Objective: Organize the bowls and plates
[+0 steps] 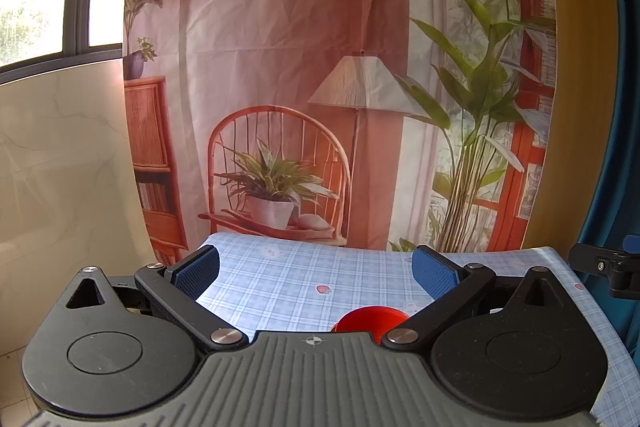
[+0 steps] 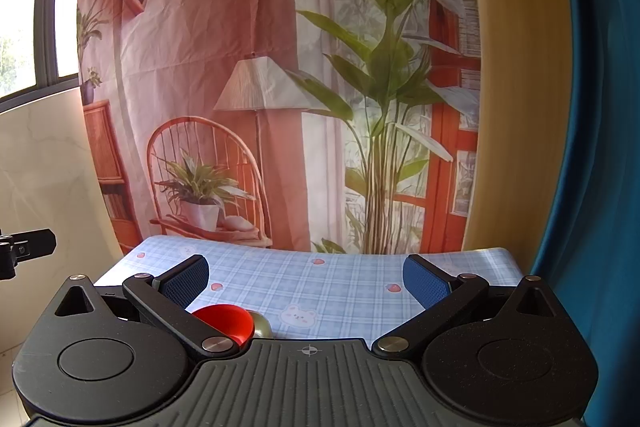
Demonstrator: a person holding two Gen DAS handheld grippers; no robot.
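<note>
A red bowl (image 1: pixel 370 319) sits on the blue checked tablecloth (image 1: pixel 288 279), low in the left wrist view, partly hidden behind the gripper body. My left gripper (image 1: pixel 316 267) is open and empty above the table, behind and above the bowl. In the right wrist view the same red bowl (image 2: pixel 226 319) lies at the lower left, with a pale metallic dish edge (image 2: pixel 261 325) showing behind it. My right gripper (image 2: pixel 306 279) is open and empty, to the right of the bowl.
A printed fabric backdrop (image 1: pixel 300 67) hangs right behind the table's far edge. A blue curtain (image 2: pixel 592 147) hangs on the right. The other gripper's tip (image 1: pixel 604 265) shows at the right edge of the left wrist view.
</note>
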